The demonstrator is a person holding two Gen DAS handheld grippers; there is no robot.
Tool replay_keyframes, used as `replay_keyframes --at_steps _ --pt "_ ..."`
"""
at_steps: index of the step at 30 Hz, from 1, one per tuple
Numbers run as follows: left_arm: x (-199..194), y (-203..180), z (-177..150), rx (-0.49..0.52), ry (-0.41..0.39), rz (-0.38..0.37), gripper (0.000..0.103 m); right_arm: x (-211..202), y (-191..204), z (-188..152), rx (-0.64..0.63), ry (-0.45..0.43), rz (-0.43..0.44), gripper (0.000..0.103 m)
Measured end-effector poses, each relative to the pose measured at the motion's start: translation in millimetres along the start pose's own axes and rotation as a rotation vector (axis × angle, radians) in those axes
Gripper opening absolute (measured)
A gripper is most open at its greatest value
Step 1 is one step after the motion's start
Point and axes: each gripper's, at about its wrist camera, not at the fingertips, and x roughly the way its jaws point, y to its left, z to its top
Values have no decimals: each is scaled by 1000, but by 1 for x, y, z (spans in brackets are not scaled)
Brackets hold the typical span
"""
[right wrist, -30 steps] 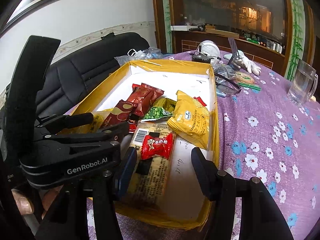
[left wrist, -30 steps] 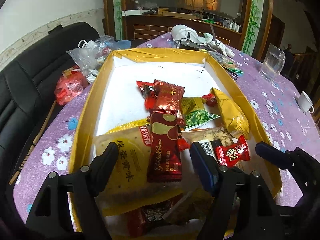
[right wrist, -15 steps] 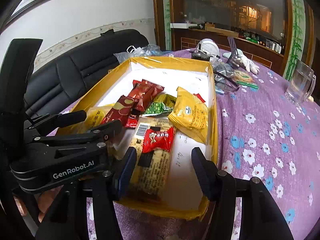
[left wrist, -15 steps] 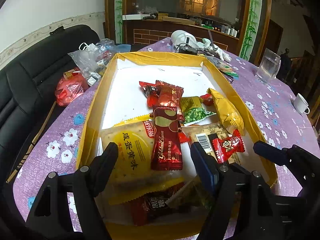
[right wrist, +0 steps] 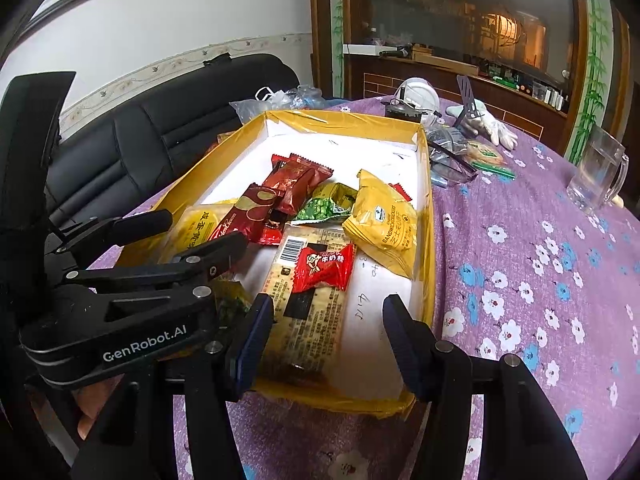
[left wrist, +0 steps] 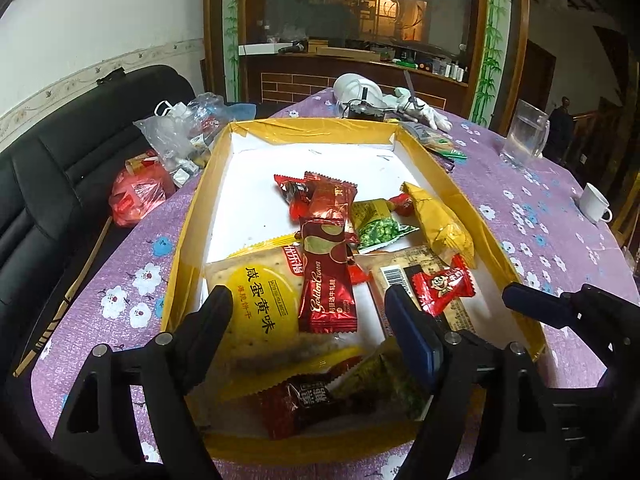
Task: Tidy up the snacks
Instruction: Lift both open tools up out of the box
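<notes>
A yellow-walled box [left wrist: 188, 232] with a white floor holds several snack packets. In the left wrist view I see a yellow cracker pack [left wrist: 256, 304], a dark red Golden Crown bar [left wrist: 326, 280], a small red candy [left wrist: 442, 286], a green pea pack [left wrist: 380, 230] and a yellow sandwich-biscuit pack [left wrist: 438, 222]. My left gripper [left wrist: 308, 320] is open and empty above the box's near end. My right gripper [right wrist: 328, 328] is open and empty over the box's near right corner, above a barcode cracker pack [right wrist: 312, 300] with the red candy [right wrist: 324, 266] on it.
The box [right wrist: 426, 240] sits on a purple flowered tablecloth [right wrist: 540, 280]. A glass mug [right wrist: 598, 176], glasses, gloves and a white mask lie beyond and to the right. A white cup [left wrist: 596, 202] stands at the right. Plastic bags [left wrist: 176, 140] lie on a black sofa at the left.
Both grippers have drawn back toward the box's near end and lifted a little, so more of the near packets shows. Both stay open. No packet has moved.
</notes>
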Motion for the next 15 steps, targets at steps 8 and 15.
replay_keyframes --at_steps 8,15 --pt "-4 3 -2 -14 -5 -9 81 -6 -3 -2 9 -20 0 59" --pt "-4 1 -3 -19 -1 -23 81 -7 -5 -4 11 -29 9 59"
